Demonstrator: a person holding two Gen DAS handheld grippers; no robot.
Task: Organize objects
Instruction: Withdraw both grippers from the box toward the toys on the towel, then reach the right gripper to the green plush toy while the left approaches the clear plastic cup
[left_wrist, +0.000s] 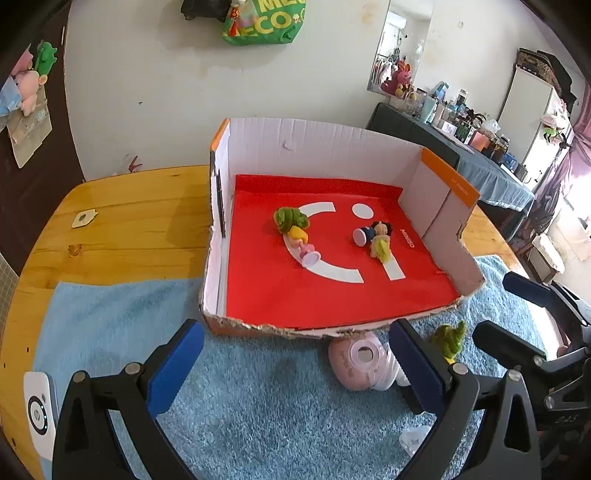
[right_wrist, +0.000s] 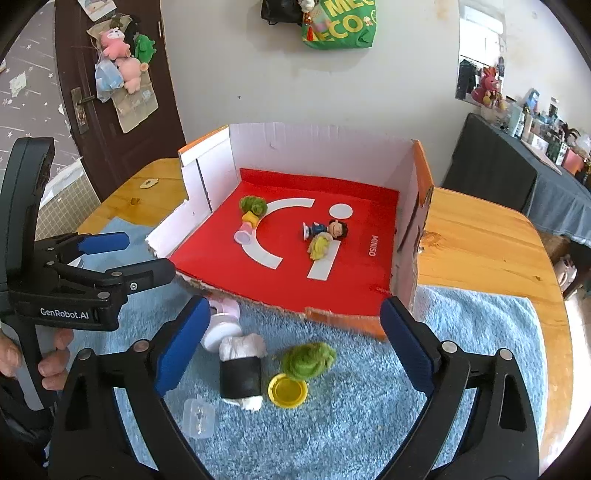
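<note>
1. On top of the wooden table (right_wrist: 480, 251) lies a fluffy blue mat (right_wrist: 369, 413), and that's where pretty much everything sits.
2. Biggest thing on it is the cut-open cardboard box (left_wrist: 332, 147) with a red liner; its torn front edge rests on the mat's far side.
3. Inside the box: a green-haired doll (left_wrist: 293, 230) lying on its side to the left, and a dark-haired figure (left_wrist: 373, 236) toward the right, with something yellow-green touching it.
4. Both tongs hover over the mat, in front of the box. The left gripper (left_wrist: 295, 365) is spread wide with nothing between its blue pads; same deal for the right gripper (right_wrist: 291, 347).
5. Loose stuff waiting on the mat: a pink round toy (left_wrist: 360, 363) tucked against the box's front edge, just inside the left gripper's right finger.
6. Between the right gripper's fingers sit a black-and-white roll (right_wrist: 240, 373) and another green-haired doll (right_wrist: 308, 360) with a yellow base, touching or nearly so.
7. Smallest: a clear plastic case (right_wrist: 199, 417) just near the right gripper's left finger.
</note>
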